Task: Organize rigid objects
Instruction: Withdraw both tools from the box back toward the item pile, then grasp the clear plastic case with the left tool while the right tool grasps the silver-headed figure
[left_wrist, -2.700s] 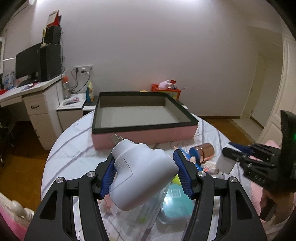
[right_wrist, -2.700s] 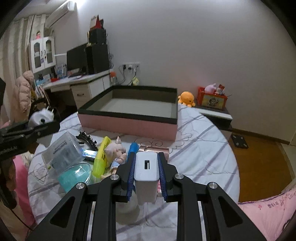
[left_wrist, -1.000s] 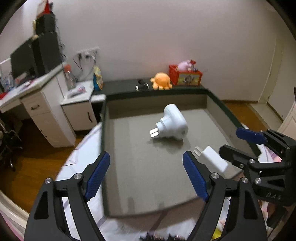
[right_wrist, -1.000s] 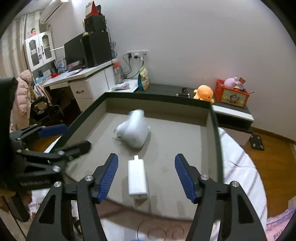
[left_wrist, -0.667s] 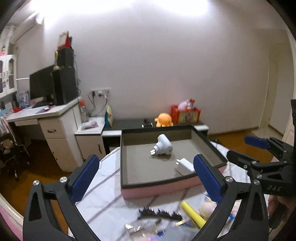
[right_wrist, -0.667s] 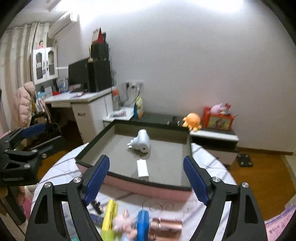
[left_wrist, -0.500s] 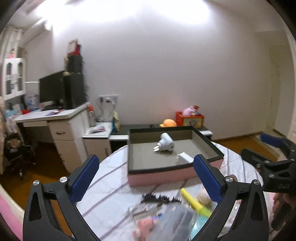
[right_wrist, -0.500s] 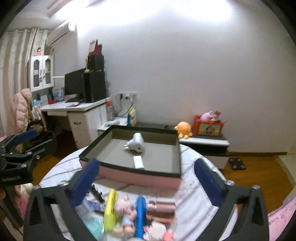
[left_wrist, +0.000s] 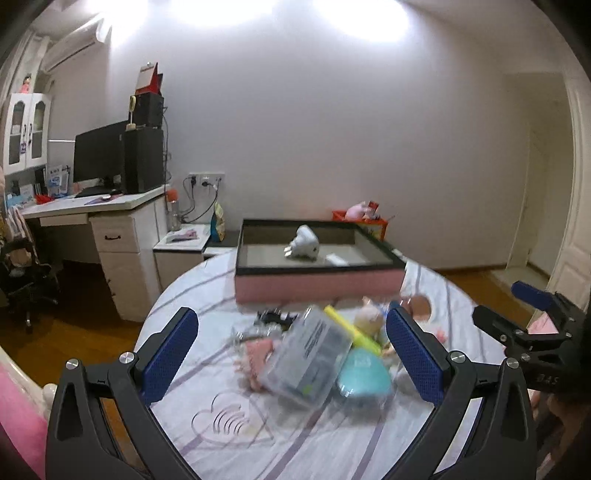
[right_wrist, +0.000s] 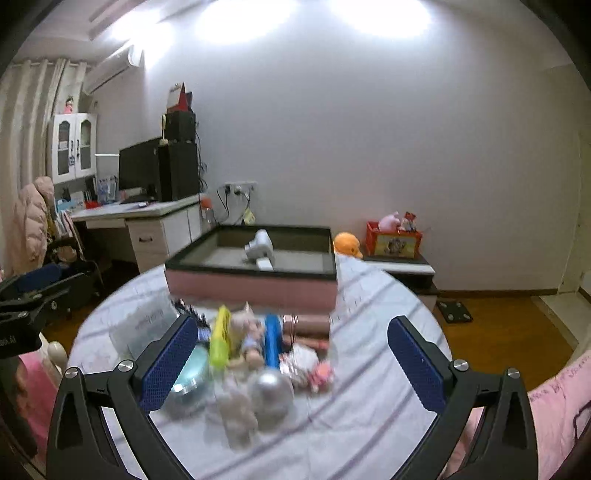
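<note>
A pink box with a dark rim (left_wrist: 317, 286) (right_wrist: 251, 286) stands at the far side of the round table. Inside it lie a rounded white plug adapter (left_wrist: 303, 246) (right_wrist: 259, 248) and a flat white charger (left_wrist: 337, 259) (right_wrist: 266, 263). My left gripper (left_wrist: 291, 354) hangs open above a blurred pile: a clear plastic case (left_wrist: 310, 360), a yellow marker (left_wrist: 352, 329), a teal disc (left_wrist: 364, 374), a small doll (left_wrist: 367, 319). My right gripper (right_wrist: 291, 360) is open too, empty, over the same pile, with a blue pen (right_wrist: 272, 341) and a silver ball (right_wrist: 269, 393).
A striped white cloth covers the table (left_wrist: 229, 435). A white desk with a monitor (left_wrist: 99, 158) stands at the left, low cabinets behind the box. An orange plush (right_wrist: 347, 243) and a red toy box (right_wrist: 393, 240) sit at the back. Wooden floor surrounds the table.
Both grippers let go of the adapter and the charger inside the box, opened wide and pulled back toward the near side of the table. The pile of small objects came into view below them.
</note>
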